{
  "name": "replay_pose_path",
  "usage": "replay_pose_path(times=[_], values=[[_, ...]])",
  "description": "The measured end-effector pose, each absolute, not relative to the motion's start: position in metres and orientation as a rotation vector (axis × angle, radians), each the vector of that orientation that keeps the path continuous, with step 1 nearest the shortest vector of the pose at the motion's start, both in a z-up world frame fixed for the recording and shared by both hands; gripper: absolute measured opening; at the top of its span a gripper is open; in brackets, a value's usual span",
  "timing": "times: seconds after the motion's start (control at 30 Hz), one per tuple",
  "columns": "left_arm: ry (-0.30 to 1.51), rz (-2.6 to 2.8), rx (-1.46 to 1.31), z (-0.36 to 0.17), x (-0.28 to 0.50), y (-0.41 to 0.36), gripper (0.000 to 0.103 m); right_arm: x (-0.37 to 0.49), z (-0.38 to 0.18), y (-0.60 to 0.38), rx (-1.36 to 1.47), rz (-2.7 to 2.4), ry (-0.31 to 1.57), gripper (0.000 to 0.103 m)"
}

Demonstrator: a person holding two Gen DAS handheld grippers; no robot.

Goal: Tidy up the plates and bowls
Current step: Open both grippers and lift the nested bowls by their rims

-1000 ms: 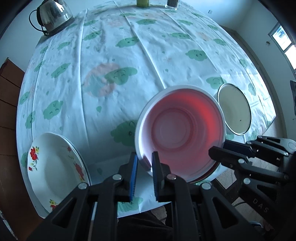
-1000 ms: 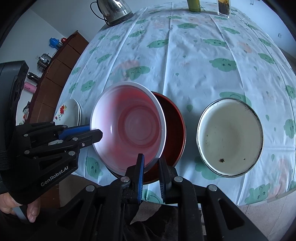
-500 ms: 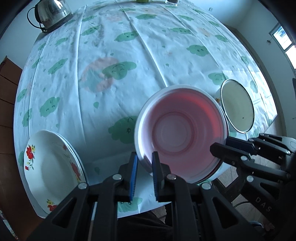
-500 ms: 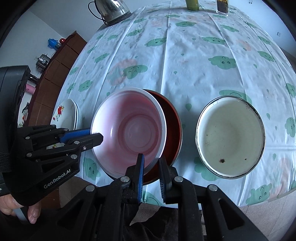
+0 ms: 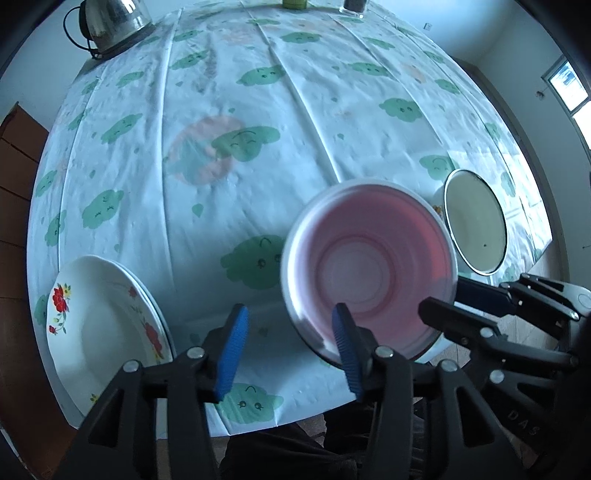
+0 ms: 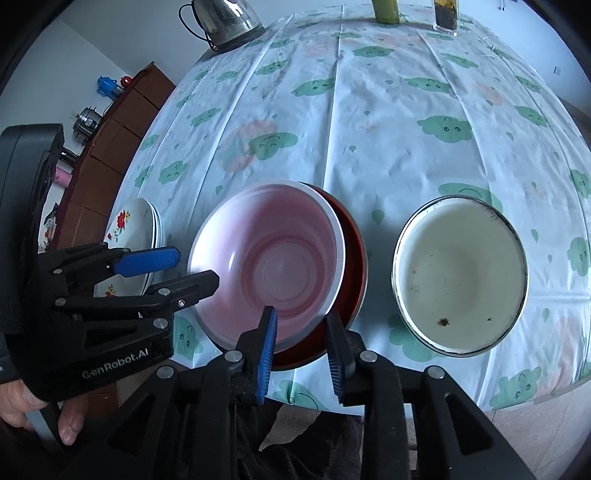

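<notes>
A white bowl with a pinkish inside (image 5: 369, 273) (image 6: 269, 266) rests in a dark red bowl (image 6: 352, 258) near the table's front edge. My left gripper (image 5: 290, 321) is open, its jaws apart at the white bowl's near-left rim; it also shows in the right wrist view (image 6: 177, 267). My right gripper (image 6: 301, 325) is open at the near rims of both bowls; it shows in the left wrist view (image 5: 454, 299). A cream enamel bowl (image 6: 460, 273) (image 5: 474, 221) stands to the right. Stacked white floral plates (image 5: 99, 317) (image 6: 129, 236) lie at the left.
A steel kettle (image 5: 110, 22) (image 6: 225, 20) stands at the far left of the cloud-patterned tablecloth (image 5: 258, 122). A green bottle (image 6: 386, 9) and a glass jar (image 6: 447, 14) stand at the far edge. A wooden cabinet (image 6: 107, 147) is left of the table.
Both grippers have opened and let go of the bowl rims. The white bowl has settled into the dark red bowl.
</notes>
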State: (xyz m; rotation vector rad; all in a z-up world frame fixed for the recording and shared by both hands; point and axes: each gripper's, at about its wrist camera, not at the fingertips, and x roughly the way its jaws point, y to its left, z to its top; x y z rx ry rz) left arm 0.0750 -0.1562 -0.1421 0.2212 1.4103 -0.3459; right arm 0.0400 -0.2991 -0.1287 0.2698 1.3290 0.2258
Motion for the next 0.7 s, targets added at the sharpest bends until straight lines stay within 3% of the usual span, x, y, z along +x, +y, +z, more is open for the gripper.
replay_pose_path(times=[0.17, 0.43, 0.57, 0.7], values=[[1.394, -0.328, 0.213, -0.139, 0.0756, -0.1503, 0.057, 0.037, -0.1259, -0.3012, 0.272, 0.219, 1.319, 0.028], [1.389, -0.316, 0.21, -0.1383, 0.077, -0.1475, 0.06, 0.0347, -0.1243, -0.3012, 0.261, 0.206, 1.314, 0.03], [1.389, -0.316, 0.205, -0.1381, 0.0777, -0.1475, 0.061, 0.0331, -0.1228, -0.2986, 0.266, 0.229, 1.301, 0.054], [1.382, -0.312, 0.197, -0.1361, 0.0805, -0.1469, 0.061, 0.0329, -0.1193, -0.3022, 0.243, 0.192, 1.282, 0.058]])
